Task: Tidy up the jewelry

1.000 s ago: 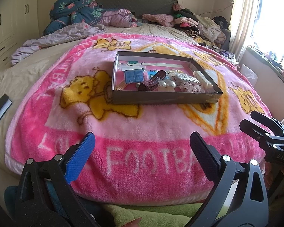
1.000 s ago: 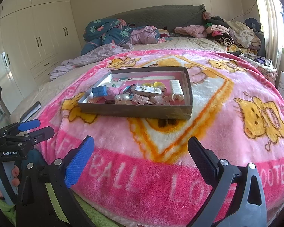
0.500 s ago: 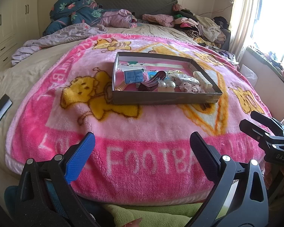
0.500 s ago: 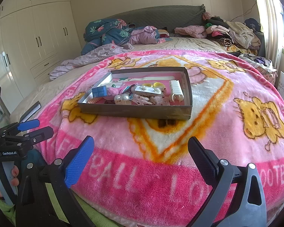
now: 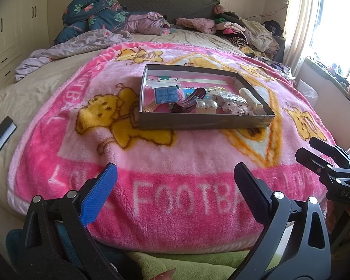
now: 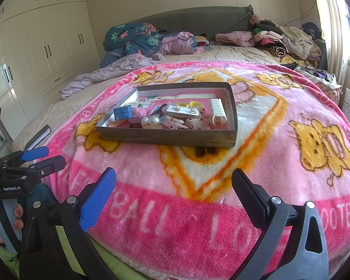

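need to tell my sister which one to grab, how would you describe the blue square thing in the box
On the pink blanket sits a shallow grey box. The blue square lies toward its left side, beside the brown hair claw; it is the only flat blue block there.

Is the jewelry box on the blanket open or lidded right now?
Open. The box has no lid on it; the blue case, pearl clip and white comb inside show from above.

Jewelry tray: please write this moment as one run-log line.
left tongs open, empty | right tongs open, empty | jewelry tray on pink blanket, untouched
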Demonstrator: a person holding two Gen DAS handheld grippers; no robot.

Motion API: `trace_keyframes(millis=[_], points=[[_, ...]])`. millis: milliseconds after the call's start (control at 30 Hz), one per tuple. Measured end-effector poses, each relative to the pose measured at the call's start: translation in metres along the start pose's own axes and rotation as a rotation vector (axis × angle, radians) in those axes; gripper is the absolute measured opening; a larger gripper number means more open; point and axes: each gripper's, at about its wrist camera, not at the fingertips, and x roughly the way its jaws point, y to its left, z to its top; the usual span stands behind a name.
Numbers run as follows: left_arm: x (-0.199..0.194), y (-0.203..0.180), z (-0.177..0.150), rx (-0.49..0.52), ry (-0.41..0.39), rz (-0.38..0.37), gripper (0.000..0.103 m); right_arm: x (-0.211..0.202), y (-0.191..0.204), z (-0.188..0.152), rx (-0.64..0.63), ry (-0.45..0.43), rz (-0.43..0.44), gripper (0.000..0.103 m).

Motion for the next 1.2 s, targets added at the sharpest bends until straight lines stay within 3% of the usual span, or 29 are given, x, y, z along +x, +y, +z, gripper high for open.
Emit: trace_keyframes(millis=[1200], points=[[-0.0001, 0.0050, 0.0014, -0.020, -0.022, -0.005, 0.092, 0.0022, 0.0021, 0.0028, -0.014, 0.006, -0.006, 0.096]])
